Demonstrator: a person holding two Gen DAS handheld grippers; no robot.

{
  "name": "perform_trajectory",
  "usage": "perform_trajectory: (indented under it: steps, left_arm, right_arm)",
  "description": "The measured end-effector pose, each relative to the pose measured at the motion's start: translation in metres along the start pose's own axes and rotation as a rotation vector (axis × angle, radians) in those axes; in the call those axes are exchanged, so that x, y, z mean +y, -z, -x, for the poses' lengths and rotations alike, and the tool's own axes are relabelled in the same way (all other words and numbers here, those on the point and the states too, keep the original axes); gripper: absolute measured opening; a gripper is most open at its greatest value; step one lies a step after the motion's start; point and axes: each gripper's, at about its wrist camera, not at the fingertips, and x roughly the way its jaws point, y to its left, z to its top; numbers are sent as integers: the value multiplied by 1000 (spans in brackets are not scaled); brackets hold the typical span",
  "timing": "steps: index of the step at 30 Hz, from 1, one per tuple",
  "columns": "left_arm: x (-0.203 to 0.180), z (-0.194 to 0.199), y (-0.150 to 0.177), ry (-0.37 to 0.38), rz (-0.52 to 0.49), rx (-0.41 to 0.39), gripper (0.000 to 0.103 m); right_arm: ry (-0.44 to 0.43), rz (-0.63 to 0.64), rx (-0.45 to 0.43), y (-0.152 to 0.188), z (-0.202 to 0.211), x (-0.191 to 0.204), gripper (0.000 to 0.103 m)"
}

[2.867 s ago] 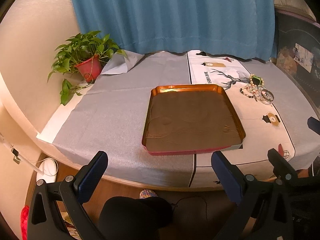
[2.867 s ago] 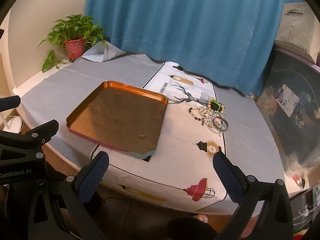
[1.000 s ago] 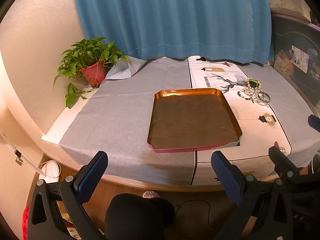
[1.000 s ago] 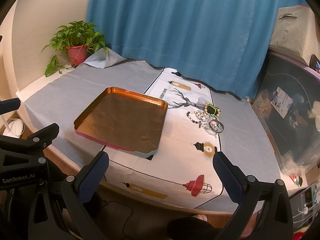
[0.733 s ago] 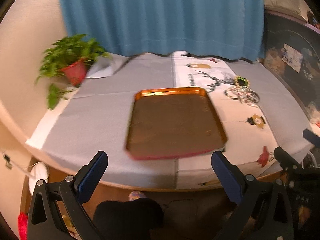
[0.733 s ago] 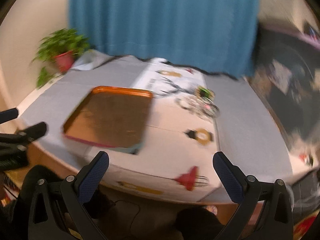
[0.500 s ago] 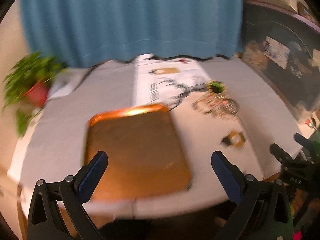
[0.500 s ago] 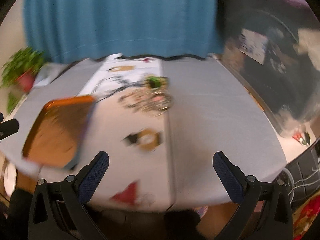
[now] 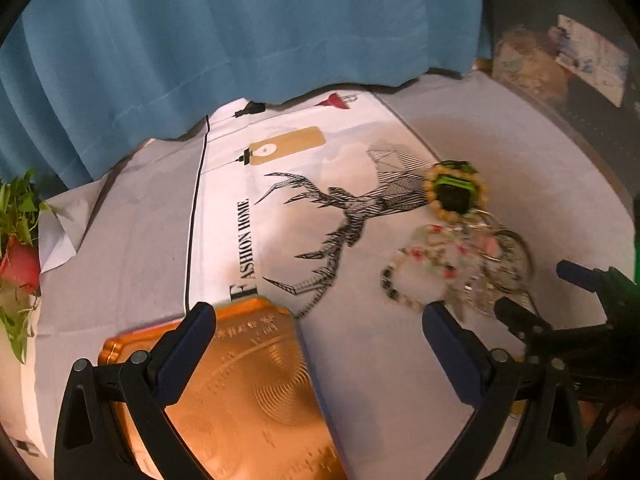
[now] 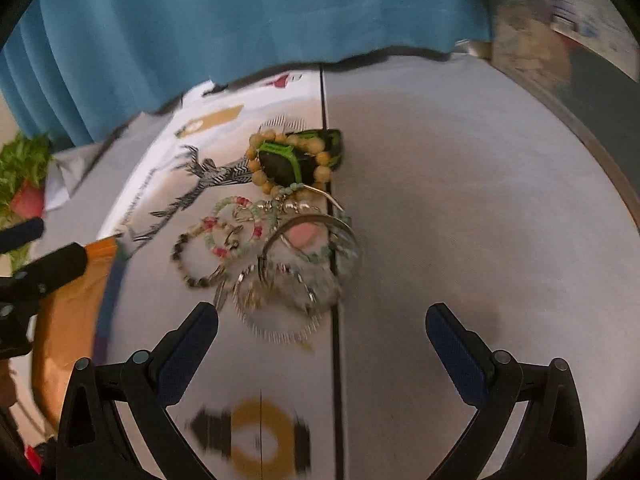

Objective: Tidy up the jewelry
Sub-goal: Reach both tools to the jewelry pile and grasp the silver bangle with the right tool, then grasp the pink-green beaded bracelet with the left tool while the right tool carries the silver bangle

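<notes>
A heap of jewelry lies on the printed white cloth: a green and black watch ringed by a yellow bead bracelet, several bead bracelets, metal bangles and a comb-like piece. My right gripper is open and empty, just in front of the heap. The heap also shows in the left wrist view, ahead and right of my left gripper, which is open and empty over the far corner of the orange tray. The tray holds nothing visible.
A blue curtain hangs behind the table. A potted plant stands at the far left. Dark furniture is at the right. The right gripper's fingers show at the right of the left wrist view.
Both grippers have swung right and moved forward over the table. The jewelry heap is now close in front of the right gripper; the tray has slid to the lower left of view.
</notes>
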Motion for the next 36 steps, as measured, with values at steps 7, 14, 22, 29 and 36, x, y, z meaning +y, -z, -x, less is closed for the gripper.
perform_trajectory:
  steps: [7,14,22,29,36]
  left_arm:
    - [-2,-31,-6,30,-5,36,103]
    - [-38,-44,-21,110,-63,28,103]
    - [-68,-68,-33,142,-125,69,103]
    - [-52,-79,-51,167,-75,64,90]
    - [-56,-94,-46,231,-99,97,5]
  right_arm:
    - [-10,35,-60,-13,-13,2,62]
    - [48,-82,-116,-7,20,-61,62]
    - [157,-89,-76,13,21,-113,62]
    - [143,-89,-95,17,22,-115,63]
    - [151,-75,-102,18,22,-113,62]
